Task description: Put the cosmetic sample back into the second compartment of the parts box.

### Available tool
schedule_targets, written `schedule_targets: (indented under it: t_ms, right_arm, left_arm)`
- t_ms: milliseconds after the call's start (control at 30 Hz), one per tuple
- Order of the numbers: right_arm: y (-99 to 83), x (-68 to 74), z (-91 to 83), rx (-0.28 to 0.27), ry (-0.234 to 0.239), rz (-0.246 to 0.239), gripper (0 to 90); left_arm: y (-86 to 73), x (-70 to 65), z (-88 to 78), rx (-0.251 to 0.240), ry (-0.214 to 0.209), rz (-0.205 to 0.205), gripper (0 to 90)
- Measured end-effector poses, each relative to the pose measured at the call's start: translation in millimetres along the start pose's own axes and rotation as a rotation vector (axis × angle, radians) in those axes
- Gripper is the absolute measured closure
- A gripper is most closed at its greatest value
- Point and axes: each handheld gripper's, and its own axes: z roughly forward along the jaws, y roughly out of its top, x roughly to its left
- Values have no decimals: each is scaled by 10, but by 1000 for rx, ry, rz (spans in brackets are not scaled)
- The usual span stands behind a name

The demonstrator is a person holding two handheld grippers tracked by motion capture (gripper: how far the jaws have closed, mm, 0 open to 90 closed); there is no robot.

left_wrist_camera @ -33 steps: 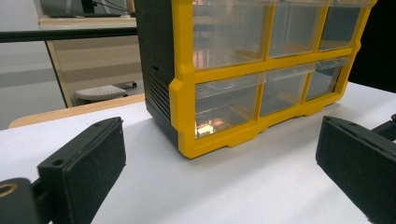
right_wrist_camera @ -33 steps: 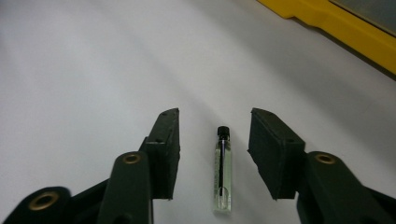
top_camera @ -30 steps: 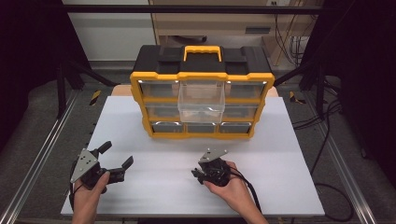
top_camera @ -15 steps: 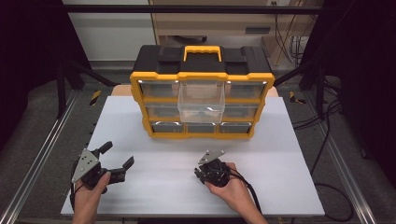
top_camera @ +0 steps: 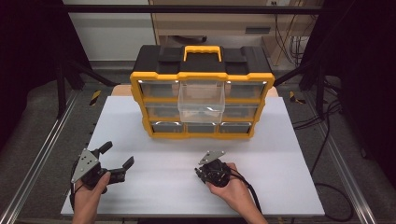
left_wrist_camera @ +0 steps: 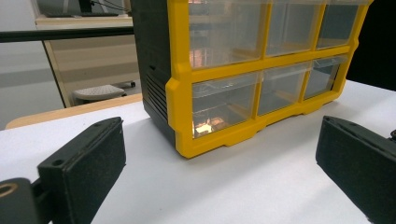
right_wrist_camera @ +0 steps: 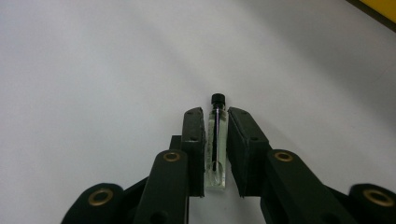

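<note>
Vial (right_wrist_camera: 217, 140), one only, lies on the white table (top_camera: 159, 186) well in front of the drawer cabinet (top_camera: 201, 93); the right gripper (right_wrist_camera: 215, 116) has just been closing, its jaws now narrow around it, pads against the glass. Left of it, the left gripper (top_camera: 116, 156) gapes wide as before, holding nothing. Beyond both, the cabinet's one clear drawer (top_camera: 201, 100) juts out.

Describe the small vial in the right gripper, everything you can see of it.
The vial is a slim, clear tube that looks like glass, with a small black cap at the far end and a thin dark rod running down its inside. It lies along the right gripper, between its two black jaws, which have just been closing and now press its sides. Cap and neck stick out past the jaw tips. The white table is below; whether the vial touches it is unclear.
</note>
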Motion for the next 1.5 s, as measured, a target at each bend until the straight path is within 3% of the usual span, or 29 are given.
schedule_targets:
  t_ms: [567, 933, 1500]
  right_arm:
    - [-21, -7, 9, 11, 8, -14, 810]
    - [-54, -135, -56, -22, -9, 31, 810]
    - [-121, -426, -263, -92, -76, 112, 810]
  left_arm:
    - [1, 2, -6, -2, 0, -4, 16]
    - [0, 1, -11, -1, 2, -3, 16]
    - [1, 4, -10, -5, 0, -10, 16]
